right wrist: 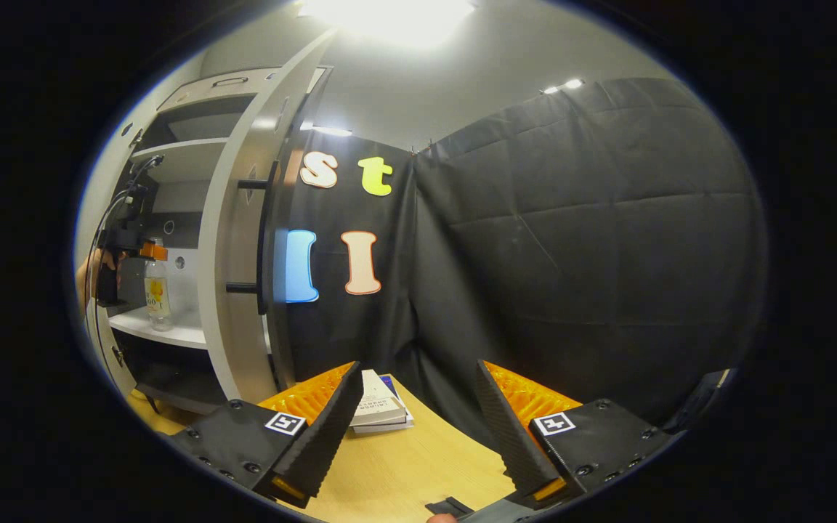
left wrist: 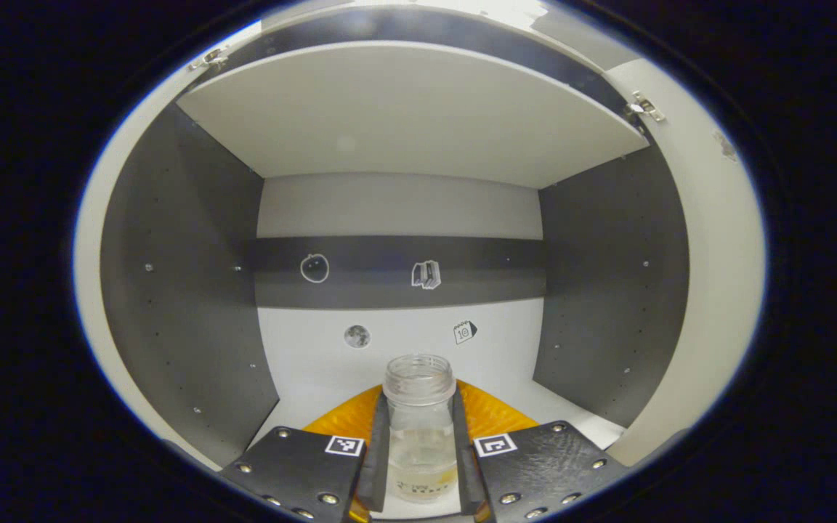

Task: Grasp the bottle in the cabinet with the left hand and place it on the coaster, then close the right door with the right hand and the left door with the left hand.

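Inside the cabinet (left wrist: 404, 123) I'm looking at grey side walls, a pale back panel with small stickers and a white shelf overhead. My left gripper (left wrist: 419, 450) has its two fingers pressed against either side of the bottle (left wrist: 418, 428), low on the body and below the neck, which I judge a sound hold for lifting it out upright. Its mouth is open with no cap on it, and the glass looks clear and mostly empty, with maybe a little liquid near the base; I can't be sure. From the right gripper view I see that bottle (right wrist: 157, 290) standing on the white shelf (right wrist: 164, 330) with the left gripper (right wrist: 124, 243) on it, beside the open right door (right wrist: 240, 240). My right gripper (right wrist: 418, 421) hangs with fingers spread wide, holding nothing, over the wooden table (right wrist: 404, 465) near some books (right wrist: 378, 407), waiting, I'd guess, for its door. I can't spot the coaster.
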Action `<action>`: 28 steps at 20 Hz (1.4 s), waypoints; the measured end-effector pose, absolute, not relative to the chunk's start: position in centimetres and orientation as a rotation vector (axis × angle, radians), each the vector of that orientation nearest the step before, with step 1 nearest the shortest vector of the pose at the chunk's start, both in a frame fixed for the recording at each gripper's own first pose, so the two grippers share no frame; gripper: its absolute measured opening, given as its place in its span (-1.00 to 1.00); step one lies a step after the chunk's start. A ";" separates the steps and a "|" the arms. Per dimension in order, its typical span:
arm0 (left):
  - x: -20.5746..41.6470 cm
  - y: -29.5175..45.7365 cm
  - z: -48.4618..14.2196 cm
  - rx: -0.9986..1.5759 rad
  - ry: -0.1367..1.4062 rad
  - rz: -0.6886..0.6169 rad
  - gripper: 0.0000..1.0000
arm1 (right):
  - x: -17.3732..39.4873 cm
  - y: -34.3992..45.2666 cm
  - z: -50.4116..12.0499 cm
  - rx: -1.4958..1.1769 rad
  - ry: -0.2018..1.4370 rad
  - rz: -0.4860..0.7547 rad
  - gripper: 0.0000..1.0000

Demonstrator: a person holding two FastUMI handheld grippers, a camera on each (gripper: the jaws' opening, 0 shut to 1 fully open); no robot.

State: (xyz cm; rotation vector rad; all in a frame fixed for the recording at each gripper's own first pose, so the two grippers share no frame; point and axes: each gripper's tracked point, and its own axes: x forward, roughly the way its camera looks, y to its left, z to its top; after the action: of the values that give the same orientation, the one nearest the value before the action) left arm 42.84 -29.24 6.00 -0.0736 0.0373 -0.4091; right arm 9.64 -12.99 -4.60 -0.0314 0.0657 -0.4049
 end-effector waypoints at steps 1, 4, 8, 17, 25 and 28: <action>42.1 -28.6 6.3 -0.076 0.031 -0.403 -0.20 | 9.6 -12.9 -4.6 -0.032 0.065 -0.393 0.96; 39.7 -27.2 7.0 -0.098 0.024 -0.386 -0.22 | 9.4 -12.7 -4.5 -0.028 0.064 -0.352 0.96; 36.3 -25.9 7.5 -0.107 0.011 -0.370 -0.20 | 7.8 -12.8 -4.3 -0.023 0.059 -0.306 0.96; 26.5 -24.1 5.9 -0.112 0.011 -0.348 -0.19 | 3.8 -13.3 -4.2 0.003 0.057 -0.220 0.96; 19.6 -23.9 0.7 -0.104 0.033 -0.364 -0.19 | 0.7 -13.3 -4.6 0.014 0.058 -0.167 0.96; 18.7 -24.0 -0.7 -0.109 0.042 -0.370 -0.20 | 0.1 -13.1 -4.8 0.011 0.060 -0.156 0.96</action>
State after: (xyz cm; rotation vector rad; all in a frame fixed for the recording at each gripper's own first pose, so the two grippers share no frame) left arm 18.69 -24.03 -0.65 -0.1090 0.0423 -0.3696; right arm 0.08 -13.13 -4.82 0.0110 0.0601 -0.1558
